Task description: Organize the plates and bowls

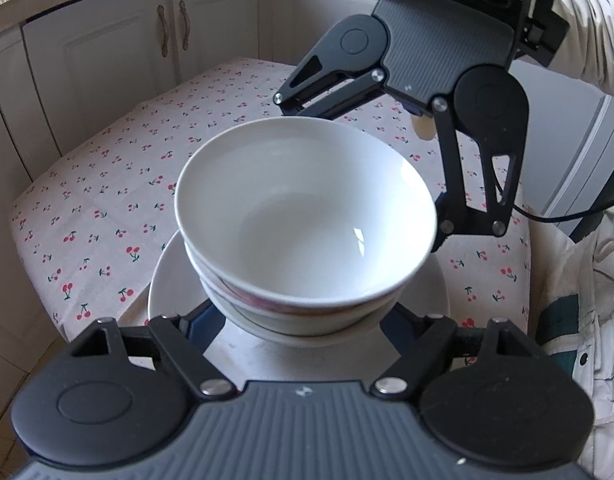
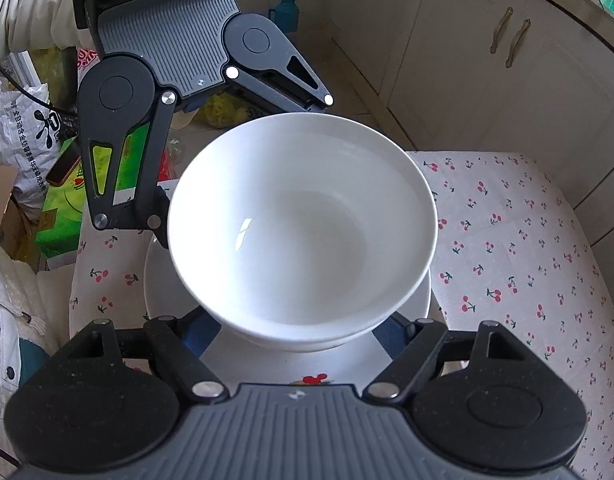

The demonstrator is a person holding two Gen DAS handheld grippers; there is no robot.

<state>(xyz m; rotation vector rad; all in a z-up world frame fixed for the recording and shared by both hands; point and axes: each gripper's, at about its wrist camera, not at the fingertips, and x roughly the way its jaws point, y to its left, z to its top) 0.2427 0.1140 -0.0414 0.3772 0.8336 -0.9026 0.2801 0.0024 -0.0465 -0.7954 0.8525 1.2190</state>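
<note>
A stack of white bowls (image 1: 307,216) sits on a white plate (image 1: 171,288) on the cherry-print tablecloth. A lower bowl shows a red band (image 1: 251,300). The same stack (image 2: 303,220) and plate (image 2: 163,280) fill the right wrist view. My left gripper (image 1: 303,320) reaches from one side, fingers spread wide around the base of the stack. My right gripper (image 2: 299,332) reaches from the opposite side, fingers also spread around the base. Both sets of fingertips are hidden under the bowls. Each gripper shows in the other's view, the right (image 1: 427,80) and the left (image 2: 167,60).
The small table (image 1: 87,216) has cream kitchen cabinets (image 1: 107,48) behind it. Bags, a green box (image 2: 63,208) and clutter lie on the floor off one table edge. The person's white jacket (image 1: 579,300) is close by.
</note>
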